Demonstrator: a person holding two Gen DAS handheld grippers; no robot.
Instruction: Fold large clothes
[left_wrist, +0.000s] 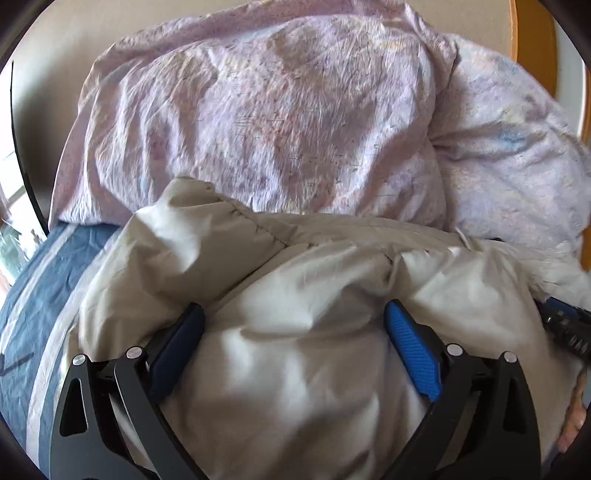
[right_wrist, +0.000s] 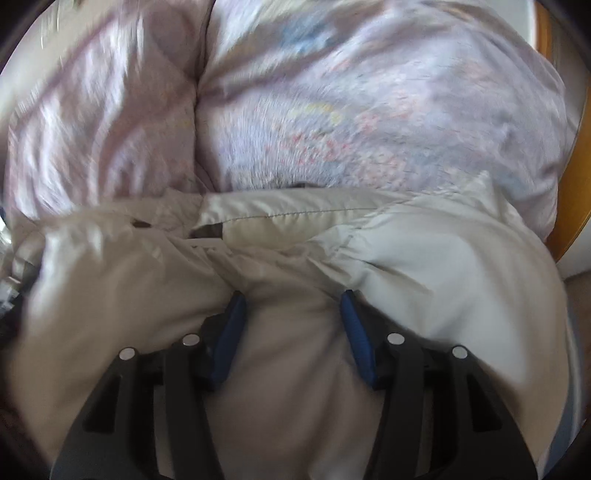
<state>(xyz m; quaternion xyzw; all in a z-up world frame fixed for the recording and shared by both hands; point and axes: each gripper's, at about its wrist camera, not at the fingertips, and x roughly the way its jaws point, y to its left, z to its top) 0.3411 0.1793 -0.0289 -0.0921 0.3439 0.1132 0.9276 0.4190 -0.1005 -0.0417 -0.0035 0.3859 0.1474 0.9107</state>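
Both your left gripper (left_wrist: 293, 325) and right gripper (right_wrist: 291, 314) jaws pinch puffy beige jacket (left_wrist: 295, 266); slick bulk may slip toward 12 o'clock quilt (left_wrist: 258, 110).

left wrist view: looks forward and steeply down along the left gripper (left_wrist: 294, 321), very near the puffy cream quilted jacket (left_wrist: 295, 369) that fills the frame from 4 to 8 o'clock
left view far field: crumpled pink-lilac printed duvet (left_wrist: 258, 110) at 12 o'clock, blue-and-white striped bed sheet (left_wrist: 33, 295) at 8 o'clock
right wrist view: same downward tilt, along the right gripper (right_wrist: 293, 312), equally close, blurred
shared: cream jacket (right_wrist: 295, 369) below, duvet (right_wrist: 369, 110) above, orange wooden frame (right_wrist: 572, 221) at 3 o'clock
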